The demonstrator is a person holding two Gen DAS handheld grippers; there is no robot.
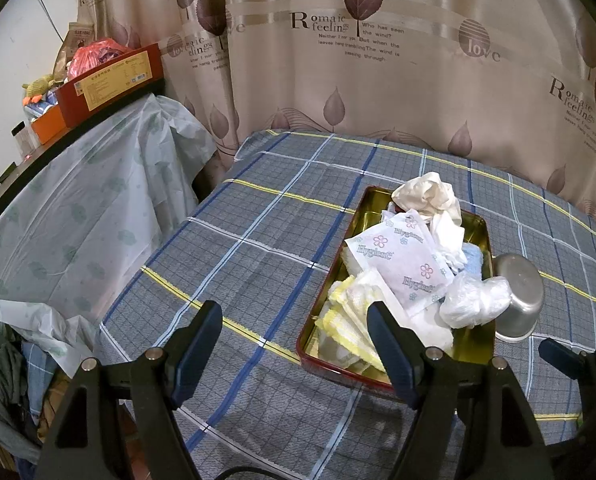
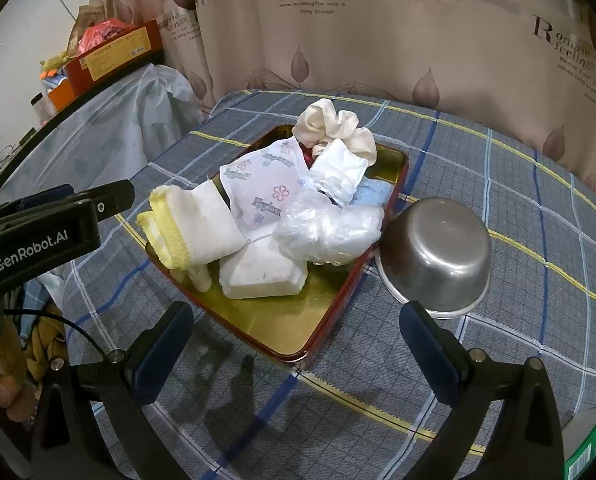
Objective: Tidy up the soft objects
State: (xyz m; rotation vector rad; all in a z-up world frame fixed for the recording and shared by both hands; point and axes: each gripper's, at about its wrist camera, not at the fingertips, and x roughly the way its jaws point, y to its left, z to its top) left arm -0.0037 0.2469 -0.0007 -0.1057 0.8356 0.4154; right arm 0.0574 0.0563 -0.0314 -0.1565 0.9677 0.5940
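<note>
Hovering with its blue-padded fingers spread wide, the left hand-held gripper (image 1: 296, 344) is gripping nothing; its right finger is overlapping the near-left corner of the tray (image 1: 482, 236) in the left wrist view, though whether it is touching anything there cannot be told. The right hand-held gripper (image 2: 298, 352) is likewise standing wide apart and holding nothing, poised above the checked cloth of the surface (image 2: 537, 280), just short of the tray's near corner.

The tray, red outside and gold inside, is lying on the surface and carrying the soft things. A yellow-edged white towel (image 2: 194, 224) is resting folded at its left side, leaning over the rim. A folded white pad (image 2: 258, 276) is lying just beside it on the gold floor. A flower-printed wrapper (image 2: 262, 184) is sitting in the middle, and a crumpled clear plastic bag (image 2: 325, 228) is lying against the right wall. A white tissue packet (image 2: 337, 172) is sitting behind the bag, with a pale blue cloth (image 2: 373, 194) showing beside it. A cream cloth (image 2: 337, 128) is bunched at the far end, spilling over the rim.

A metal bowl (image 2: 437, 252) is sitting upside down on the surface, just beside the tray's right wall.
</note>
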